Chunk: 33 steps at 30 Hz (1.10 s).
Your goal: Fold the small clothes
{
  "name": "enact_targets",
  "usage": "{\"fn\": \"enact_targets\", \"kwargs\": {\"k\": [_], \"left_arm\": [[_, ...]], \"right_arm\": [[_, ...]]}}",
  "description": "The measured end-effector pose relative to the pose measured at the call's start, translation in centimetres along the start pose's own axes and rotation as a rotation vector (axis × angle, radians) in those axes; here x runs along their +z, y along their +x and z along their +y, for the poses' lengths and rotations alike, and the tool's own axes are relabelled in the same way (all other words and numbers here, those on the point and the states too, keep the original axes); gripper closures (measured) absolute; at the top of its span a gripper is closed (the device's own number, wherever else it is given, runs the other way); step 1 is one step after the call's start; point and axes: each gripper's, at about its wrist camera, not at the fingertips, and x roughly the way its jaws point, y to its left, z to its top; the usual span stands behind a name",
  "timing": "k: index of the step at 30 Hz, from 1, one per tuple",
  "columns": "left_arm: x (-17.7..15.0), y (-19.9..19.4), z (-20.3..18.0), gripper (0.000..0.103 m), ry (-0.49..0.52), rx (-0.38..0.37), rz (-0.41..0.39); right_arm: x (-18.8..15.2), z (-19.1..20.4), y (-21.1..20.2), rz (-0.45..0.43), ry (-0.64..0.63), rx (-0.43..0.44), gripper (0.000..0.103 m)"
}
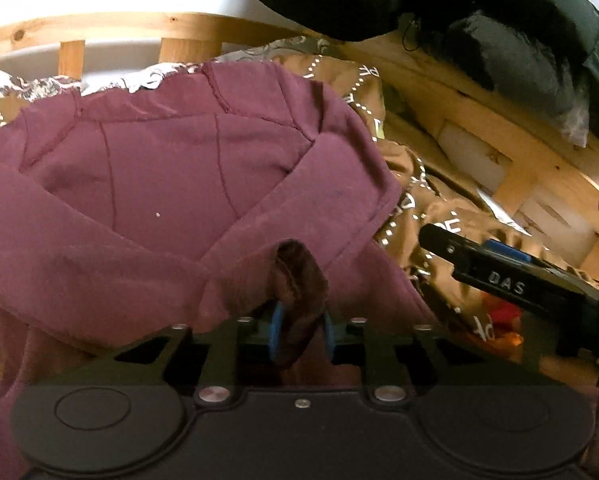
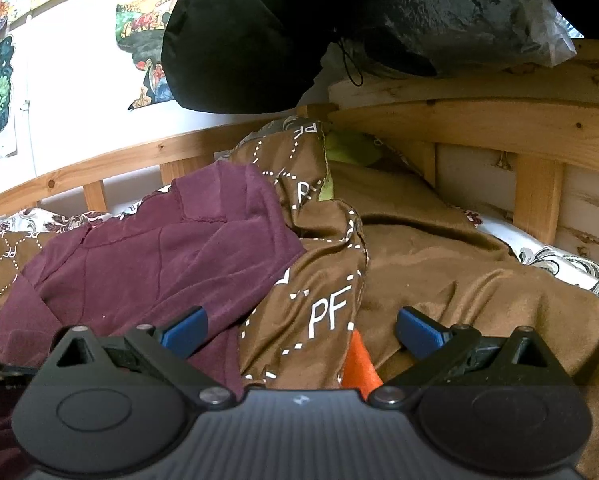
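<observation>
Left wrist view: the left gripper [image 1: 301, 334] at 6 o'clock pinches a bunched edge of a maroon sweatshirt [image 1: 171, 184], which spreads toward 12 o'clock over a brown blanket [image 1: 415, 216] on the bed. One sleeve lies across the body; folding looks barely begun.

Right wrist view: the right gripper [image 2: 301, 330] hangs wide apart and empty above the blanket, with the sweatshirt at 10 o'clock.

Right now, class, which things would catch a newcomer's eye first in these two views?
The maroon garment spread over the brown blanket dominates, a bunch of it pinched in the left gripper. The right gripper hangs open above the blanket, and a black jacket looms over the wooden bed rail.
</observation>
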Motion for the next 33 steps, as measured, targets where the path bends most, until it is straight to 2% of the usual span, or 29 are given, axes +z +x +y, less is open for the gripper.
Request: {"fn": "enact_targets", "kwargs": {"k": [1, 2, 3, 5, 6, 8, 10, 13, 16, 19, 22, 26, 30, 33], "left_arm": [[0.0, -0.1, 0.0, 0.066, -0.005, -0.012, 0.003], [-0.3, -0.4, 0.2, 0.057, -0.014, -0.032, 0.003], [-0.3, -0.6, 0.3, 0.045, -0.021, -0.048, 0.007], [-0.5, -1.1, 0.6, 0.029, -0.040, -0.086, 0.014], [-0.5, -1.5, 0.6, 0.026, -0.048, -0.108, 0.012], [-0.8, -2.3, 0.5, 0.026, -0.047, -0.134, 0.012], [-0.9, -3.3, 0.6, 0.024, -0.049, -0.142, 0.002], [-1.1, -5.3, 1.4, 0.016, -0.081, -0.134, -0.038], [-1.3, -7.0, 2.4, 0.011, -0.092, -0.060, -0.071], [-1.7, -8.1, 3.7, 0.010, -0.095, 0.064, -0.051], [-2.5, -9.4, 5.2, 0.004, -0.107, 0.162, -0.044], [-3.6, -11.2, 7.2, 0.002, -0.120, 0.289, -0.044], [-4.3, -13.1, 9.4, 0.001, -0.157, 0.341, -0.032], [-5.3, -14.4, 10.4, 0.001, -0.180, 0.355, -0.041]], "right_arm": [[0.0, 0.0, 0.0, 0.000, -0.001, 0.000, 0.000], [0.0, 0.0, 0.1, 0.001, -0.004, -0.002, 0.000], [0.0, 0.1, 0.1, 0.002, -0.008, -0.002, 0.000], [0.0, 0.4, 0.2, 0.011, -0.024, 0.000, 0.000], [-0.1, 0.5, 0.3, 0.014, -0.033, 0.004, 0.000], [-0.2, 1.0, 0.4, 0.021, -0.056, 0.012, 0.000], [-0.4, 1.5, 0.3, 0.020, -0.078, 0.026, 0.000], [-0.3, 2.2, 0.0, 0.010, -0.099, 0.050, 0.000], [-0.1, 3.0, -0.5, 0.000, -0.111, 0.086, 0.000], [0.0, 4.2, -0.6, 0.008, -0.130, 0.121, 0.000], [0.6, 6.1, -0.3, 0.025, -0.145, 0.167, 0.000], [-0.2, 9.2, 0.3, 0.081, -0.274, 0.201, 0.000], [-2.3, 10.7, 0.9, 0.166, -0.425, 0.146, 0.000], [-3.6, 11.0, 1.1, 0.207, -0.477, 0.118, 0.000]]}}
